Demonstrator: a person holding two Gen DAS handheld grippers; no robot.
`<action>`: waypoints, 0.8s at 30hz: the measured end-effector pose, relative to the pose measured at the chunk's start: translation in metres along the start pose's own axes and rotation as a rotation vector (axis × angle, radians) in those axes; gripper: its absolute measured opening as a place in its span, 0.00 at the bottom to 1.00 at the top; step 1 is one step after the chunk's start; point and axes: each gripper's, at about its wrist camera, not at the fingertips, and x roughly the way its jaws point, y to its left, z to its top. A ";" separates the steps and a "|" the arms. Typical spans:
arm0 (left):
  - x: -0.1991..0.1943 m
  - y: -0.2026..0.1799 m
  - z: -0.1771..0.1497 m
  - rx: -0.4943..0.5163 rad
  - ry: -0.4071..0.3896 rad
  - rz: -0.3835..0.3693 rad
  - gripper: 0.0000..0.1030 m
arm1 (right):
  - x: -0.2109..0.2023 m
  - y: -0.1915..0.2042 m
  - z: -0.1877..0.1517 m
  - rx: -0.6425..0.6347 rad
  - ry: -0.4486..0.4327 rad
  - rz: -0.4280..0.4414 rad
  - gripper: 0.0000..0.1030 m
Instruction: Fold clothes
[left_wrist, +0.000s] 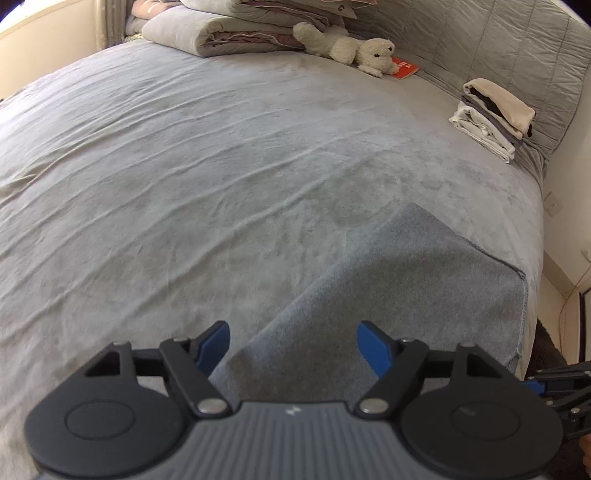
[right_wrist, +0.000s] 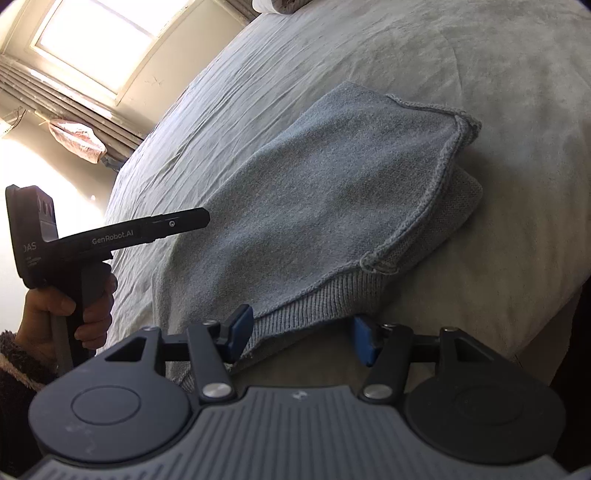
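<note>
The left gripper hovers with its blue-padded fingers spread wide, empty, over the folded grey-blue knitted sweater lying on the bed's pale grey sheet. The right gripper is likewise spread and empty, its left finger at the sweater's ribbed hem. The left tool's side reads "GenRobot.AI". Far beyond the left fingers: a stack of folded clothes, a white plush toy, a red booklet with unreadable print, and folded grey quilts.
</note>
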 end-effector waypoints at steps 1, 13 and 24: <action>0.006 0.004 0.005 0.001 0.019 -0.032 0.69 | -0.001 -0.002 -0.001 0.014 -0.009 0.003 0.59; 0.054 0.025 0.028 -0.041 0.207 -0.301 0.37 | -0.002 -0.015 -0.006 0.119 -0.055 0.084 0.51; 0.057 0.021 0.021 -0.174 0.166 -0.271 0.12 | 0.005 -0.029 -0.007 0.233 -0.070 0.148 0.13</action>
